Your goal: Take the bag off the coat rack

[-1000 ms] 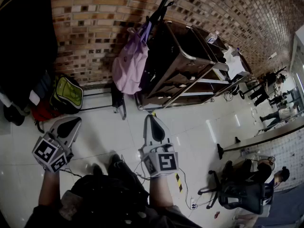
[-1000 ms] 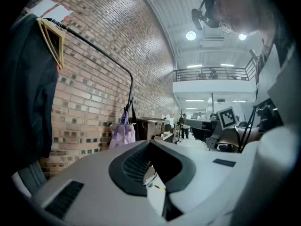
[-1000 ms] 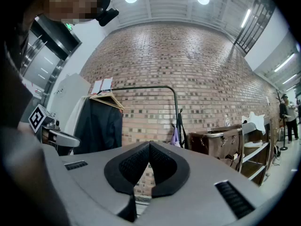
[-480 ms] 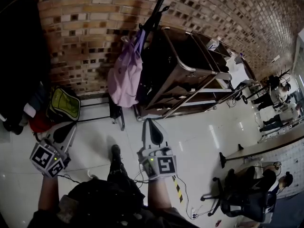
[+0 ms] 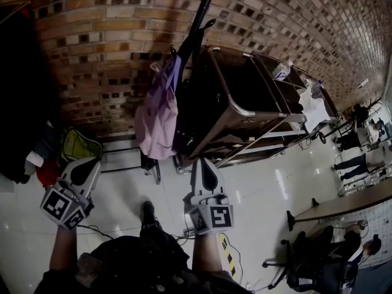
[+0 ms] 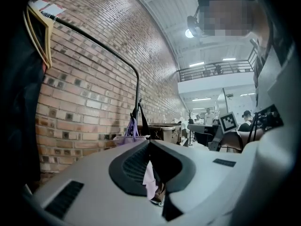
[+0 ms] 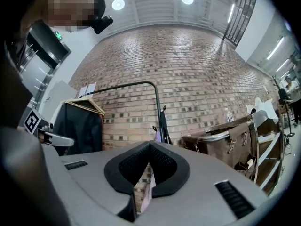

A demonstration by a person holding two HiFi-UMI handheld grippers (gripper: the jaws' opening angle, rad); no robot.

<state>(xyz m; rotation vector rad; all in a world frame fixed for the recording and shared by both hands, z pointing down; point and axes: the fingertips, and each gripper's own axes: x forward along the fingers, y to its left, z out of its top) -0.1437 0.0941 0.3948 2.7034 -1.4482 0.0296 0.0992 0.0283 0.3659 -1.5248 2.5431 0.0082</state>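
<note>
Bag [image 5: 156,115] hanging, seen whole (head view only)

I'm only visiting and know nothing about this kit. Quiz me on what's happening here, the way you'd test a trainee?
1. True or false: the purple bag is already clamped in the right tool.
2. In the head view, what stands just right of the coat rack? A) a brown cart B) a ladder C) a fridge
3. Fill in: the jaws of the left tool and the right tool are both ____.

Key: 1 false, the bag hangs on the rack, apart from both tools. 2 A. 3 shut.
</note>
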